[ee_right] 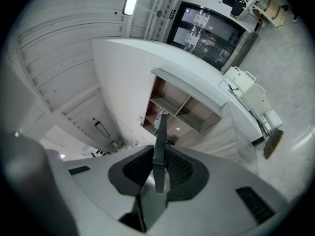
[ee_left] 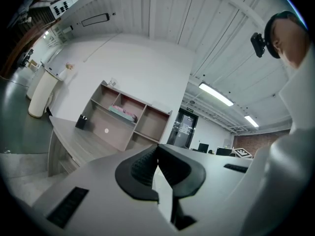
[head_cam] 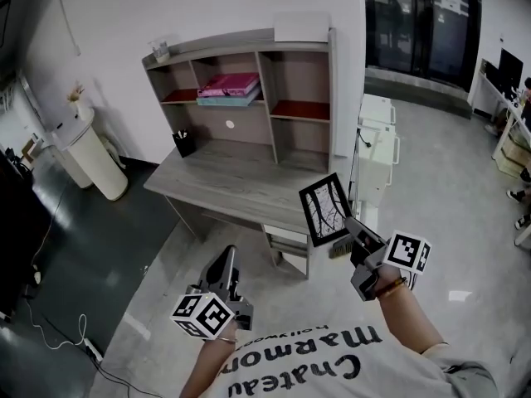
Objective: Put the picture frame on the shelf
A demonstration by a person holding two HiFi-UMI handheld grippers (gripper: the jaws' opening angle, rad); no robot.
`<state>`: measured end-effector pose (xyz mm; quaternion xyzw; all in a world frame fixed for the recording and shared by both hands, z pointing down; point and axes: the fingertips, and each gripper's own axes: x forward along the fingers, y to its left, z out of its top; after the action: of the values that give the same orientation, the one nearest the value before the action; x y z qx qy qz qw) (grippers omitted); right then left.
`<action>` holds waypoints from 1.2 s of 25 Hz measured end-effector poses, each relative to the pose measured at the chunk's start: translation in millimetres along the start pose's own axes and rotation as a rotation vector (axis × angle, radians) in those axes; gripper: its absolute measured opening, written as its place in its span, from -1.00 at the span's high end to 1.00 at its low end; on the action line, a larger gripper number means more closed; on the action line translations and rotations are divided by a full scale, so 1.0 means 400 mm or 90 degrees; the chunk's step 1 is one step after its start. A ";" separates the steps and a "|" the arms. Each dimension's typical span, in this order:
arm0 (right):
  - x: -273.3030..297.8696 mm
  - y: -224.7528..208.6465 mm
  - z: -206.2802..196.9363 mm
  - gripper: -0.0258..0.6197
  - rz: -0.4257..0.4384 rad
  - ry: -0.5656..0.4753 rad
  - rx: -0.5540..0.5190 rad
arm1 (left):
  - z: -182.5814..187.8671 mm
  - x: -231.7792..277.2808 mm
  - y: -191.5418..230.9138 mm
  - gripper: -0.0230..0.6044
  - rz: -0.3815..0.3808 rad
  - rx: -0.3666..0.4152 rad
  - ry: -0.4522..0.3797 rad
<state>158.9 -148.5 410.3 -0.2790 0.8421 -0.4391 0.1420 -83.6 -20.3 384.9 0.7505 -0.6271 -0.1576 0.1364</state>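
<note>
Black flat picture frame (head_cam: 323,209) in right claw (head_cam: 347,229)

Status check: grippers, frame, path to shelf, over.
Left gripper shut, empty. Right gripper shut on black-edged picture frame. Grey wooden desk shelf ahead, frame not yet there; path looks open.

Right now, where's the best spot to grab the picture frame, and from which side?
Probably its thin black border, coming in edge-on with the pads pressing front and back. The picture frame is a flat, thin panel, so only its two faces give grip. The right hand-held gripper pinches its lower right edge that way; the left edge is free.
</note>
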 end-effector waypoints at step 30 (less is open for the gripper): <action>0.373 -0.130 0.170 0.68 -0.072 -0.026 0.011 | 0.088 0.486 0.291 0.87 -0.049 0.036 0.066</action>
<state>89.8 -306.3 414.8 -0.3336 0.8183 -0.4476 0.1367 -170.7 -232.5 387.0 0.7849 -0.5941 -0.1056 0.1411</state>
